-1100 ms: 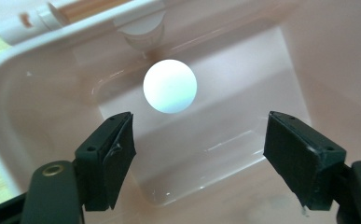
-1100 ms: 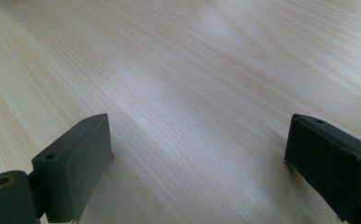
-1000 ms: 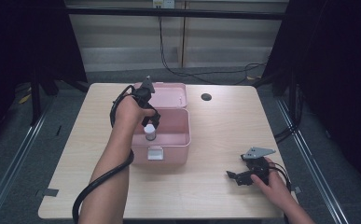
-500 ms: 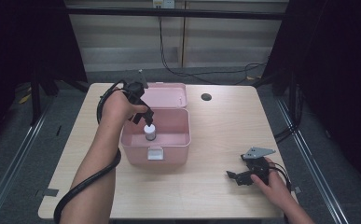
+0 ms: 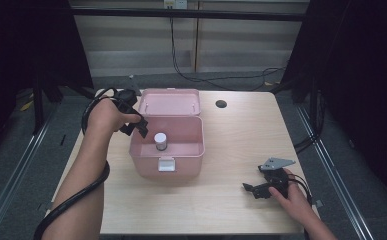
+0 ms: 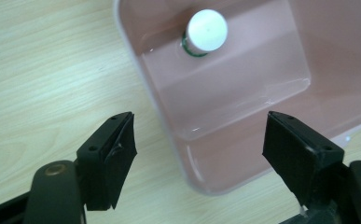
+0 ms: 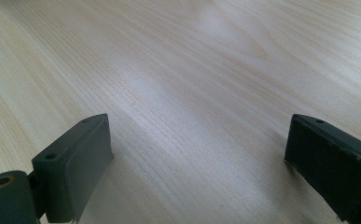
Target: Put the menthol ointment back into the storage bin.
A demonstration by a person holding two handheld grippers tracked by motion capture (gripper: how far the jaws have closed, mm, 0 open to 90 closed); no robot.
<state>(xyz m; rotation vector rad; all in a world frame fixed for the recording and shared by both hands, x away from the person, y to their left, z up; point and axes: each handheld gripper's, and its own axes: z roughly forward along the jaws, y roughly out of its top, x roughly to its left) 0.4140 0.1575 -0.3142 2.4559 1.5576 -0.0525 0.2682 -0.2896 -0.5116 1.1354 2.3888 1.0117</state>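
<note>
A pink box (image 5: 167, 170) stands open in the middle of the table, its lid (image 5: 170, 102) tipped back. A small white-capped bottle (image 5: 160, 140) stands upright inside it. My left gripper (image 5: 137, 127) hangs at the box's left rim, open and holding nothing. In the left gripper view the bottle (image 6: 207, 30) sits ahead of the jaws, and the box wall (image 6: 169, 126) runs between them without touching. My left gripper (image 6: 199, 149) has just closed its jaws a little. My right gripper (image 5: 253, 190) rests open on the table at the front right, and only bare wood lies between the jaws of this right gripper (image 7: 197, 163).
A dark round hole (image 5: 221, 104) marks the tabletop behind the box on the right. The wooden table (image 5: 231, 135) has bare room right of the box and along its front. Cables trail from both hands, and dark floor surrounds the table.
My left hand has pulled back to the left and upward, from above the bottle inside the box to the box's left rim. The bottle stays standing in the box. The right hand has kept still.
</note>
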